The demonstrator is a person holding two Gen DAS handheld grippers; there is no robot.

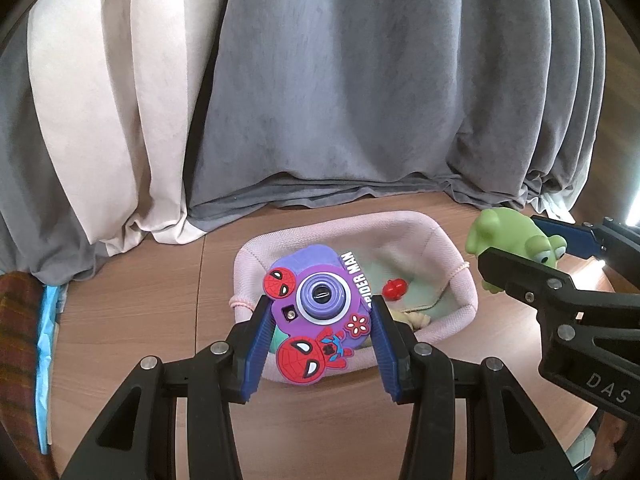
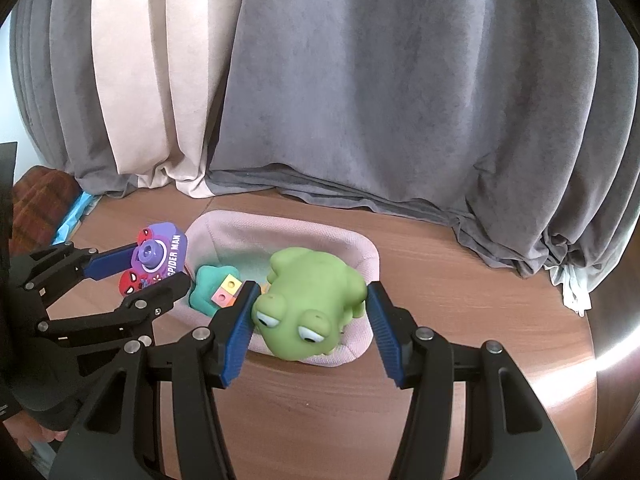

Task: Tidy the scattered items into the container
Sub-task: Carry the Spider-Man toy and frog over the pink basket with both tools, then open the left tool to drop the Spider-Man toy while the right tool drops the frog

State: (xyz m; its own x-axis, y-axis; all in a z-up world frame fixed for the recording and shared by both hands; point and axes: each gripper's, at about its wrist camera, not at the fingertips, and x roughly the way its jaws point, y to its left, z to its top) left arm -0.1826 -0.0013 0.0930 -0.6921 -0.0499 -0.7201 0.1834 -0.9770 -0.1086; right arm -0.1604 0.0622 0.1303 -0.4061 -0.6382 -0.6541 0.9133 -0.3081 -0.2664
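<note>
Left wrist view: I see my left gripper (image 1: pixel 320 312) reaching forward and tilted down, its blue pads pressed on both sides of the purple Spider-Man toy camera (image 1: pixel 318 312), lens facing me.
Camera position: between my left jaws, held above the near left rim of the pink fabric basket (image 1: pixel 456 248).
Right wrist view: my right gripper (image 2: pixel 310 308) points forward and down; its jaws look clamped on the green frog toy (image 2: pixel 312 304), left pad touching its cheek, right pad at its flank.
Frog position: between my right jaws, over the basket's near rim, eyes toward the camera.
Gripper relation: left gripper sits just left of the right one, both at the basket.
Beyond the jaws: a teal toy (image 2: pixel 210 284) with a small coloured cube (image 2: pixel 226 290) and a red piece (image 1: pixel 394 290) lie inside the basket.
Surface: wooden table (image 2: pixel 460 280), grey curtain (image 2: pixel 400 80) behind.
</note>
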